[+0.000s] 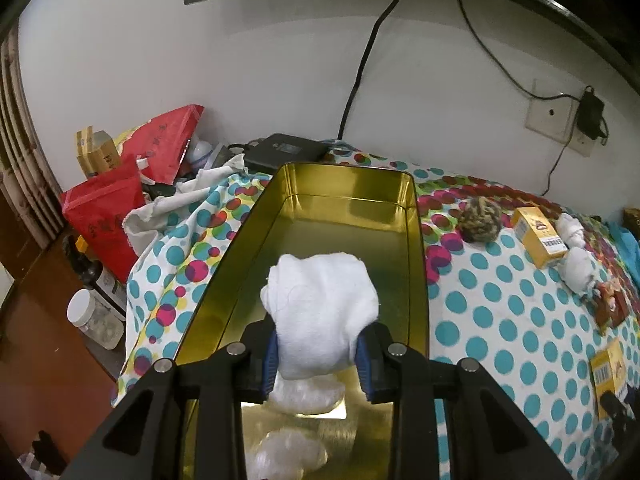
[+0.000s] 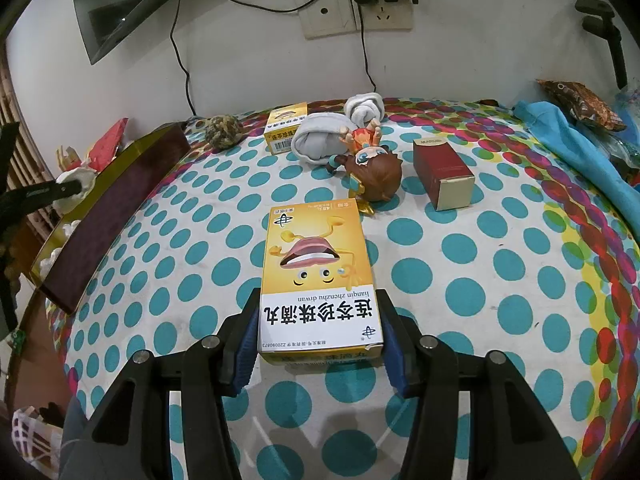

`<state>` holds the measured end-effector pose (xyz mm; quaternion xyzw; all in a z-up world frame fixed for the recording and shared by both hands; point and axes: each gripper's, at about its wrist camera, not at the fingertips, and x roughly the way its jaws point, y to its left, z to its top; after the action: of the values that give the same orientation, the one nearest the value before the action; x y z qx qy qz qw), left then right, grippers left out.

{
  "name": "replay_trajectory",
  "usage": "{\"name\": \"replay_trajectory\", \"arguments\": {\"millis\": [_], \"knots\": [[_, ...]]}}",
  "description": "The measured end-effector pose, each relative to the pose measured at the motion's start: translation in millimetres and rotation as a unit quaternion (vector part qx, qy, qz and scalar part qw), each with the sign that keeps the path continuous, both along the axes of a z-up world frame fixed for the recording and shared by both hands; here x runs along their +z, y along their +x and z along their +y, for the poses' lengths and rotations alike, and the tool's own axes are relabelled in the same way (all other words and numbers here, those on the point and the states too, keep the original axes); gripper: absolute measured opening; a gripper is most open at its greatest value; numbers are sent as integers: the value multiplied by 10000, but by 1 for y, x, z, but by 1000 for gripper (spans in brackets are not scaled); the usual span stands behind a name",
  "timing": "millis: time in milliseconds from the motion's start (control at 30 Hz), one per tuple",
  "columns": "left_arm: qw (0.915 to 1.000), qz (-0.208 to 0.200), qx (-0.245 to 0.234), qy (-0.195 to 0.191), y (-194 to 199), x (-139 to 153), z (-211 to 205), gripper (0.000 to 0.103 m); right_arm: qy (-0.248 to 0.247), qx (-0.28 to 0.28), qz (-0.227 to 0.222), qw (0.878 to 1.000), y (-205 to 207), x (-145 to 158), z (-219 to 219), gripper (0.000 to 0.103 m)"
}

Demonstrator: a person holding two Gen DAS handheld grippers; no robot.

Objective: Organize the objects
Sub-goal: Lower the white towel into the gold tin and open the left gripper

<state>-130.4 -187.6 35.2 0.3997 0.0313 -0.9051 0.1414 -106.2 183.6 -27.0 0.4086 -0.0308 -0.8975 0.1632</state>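
Note:
My left gripper (image 1: 318, 356) is shut on a rolled white sock (image 1: 320, 300) and holds it over the open gold tin (image 1: 348, 184). Two more white bundles (image 1: 308, 396) lie on the tin's floor beneath it. In the right wrist view the tin (image 2: 112, 200) stands at the table's left edge. My right gripper (image 2: 318, 344) is shut on a yellow medicine box (image 2: 318, 272), with its blue pads against both long sides of the box, low over the dotted cloth. A second yellow box (image 2: 286, 128), two rolled socks (image 2: 320, 140), a brown knitted ball (image 2: 223, 130), a figurine (image 2: 372, 168) and a dark red box (image 2: 442, 172) lie farther back.
The dotted tablecloth (image 2: 460, 280) covers the table up to a white wall with sockets (image 2: 360, 12) and hanging cables. Red bags (image 1: 108, 216), jars and boxes crowd the floor left of the tin. A blue cloth (image 2: 580, 152) and a patterned pouch (image 2: 580, 104) lie at the far right.

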Motion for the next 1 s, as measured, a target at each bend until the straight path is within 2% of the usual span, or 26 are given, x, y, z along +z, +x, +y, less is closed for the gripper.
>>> {"name": "replay_trajectory", "arguments": {"millis": [200, 733, 833, 900, 1000], "knots": [[9999, -149, 27, -10, -16, -8, 0, 32, -3, 4, -2, 10000, 0, 0, 0, 50], [9994, -346, 26, -92, -28, -24, 6, 32, -4, 0, 1, 10000, 0, -1, 0, 51], [9993, -343, -80, 81, -28, -23, 6, 45, 1, 2, -1, 10000, 1, -1, 0, 51], [9994, -336, -54, 14, -27, -22, 7, 68, -3, -3, 3, 10000, 1, 0, 0, 51], [9998, -119, -104, 101, -14, -12, 8, 78, -1, -1, 0, 10000, 1, -1, 0, 51]]}}
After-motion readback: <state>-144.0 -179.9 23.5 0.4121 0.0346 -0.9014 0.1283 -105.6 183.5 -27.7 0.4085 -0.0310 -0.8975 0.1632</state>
